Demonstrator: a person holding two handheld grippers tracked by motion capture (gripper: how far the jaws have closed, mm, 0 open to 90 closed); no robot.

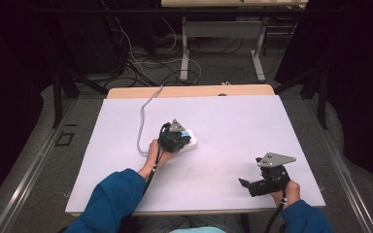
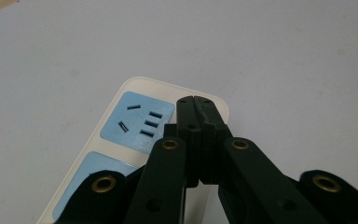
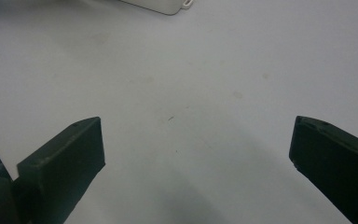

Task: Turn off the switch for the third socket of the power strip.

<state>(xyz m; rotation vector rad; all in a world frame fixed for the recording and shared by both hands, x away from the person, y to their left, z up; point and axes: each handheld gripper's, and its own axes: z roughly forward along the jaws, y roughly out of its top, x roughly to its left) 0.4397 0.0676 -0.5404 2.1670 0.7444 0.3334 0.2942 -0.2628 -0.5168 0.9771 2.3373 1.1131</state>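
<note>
White plastic power strip [image 1: 188, 142] with pale blue socket faces is seen lying flat near the middle of the white surface [image 1: 223, 121], its grey cable [image 1: 143, 116] trailing toward the far edge. The left claw [image 2: 196, 103] is held directly over the strip's end, with its jaws pressed together and nothing caught between them; whether the tips touch the strip cannot be told. In the left gripper view, one blue socket face [image 2: 137, 122] is seen just left of the shut jaws. The right claw [image 1: 243, 183] is rested well apart at the near right, with its jaws spread wide over bare surface.
</note>
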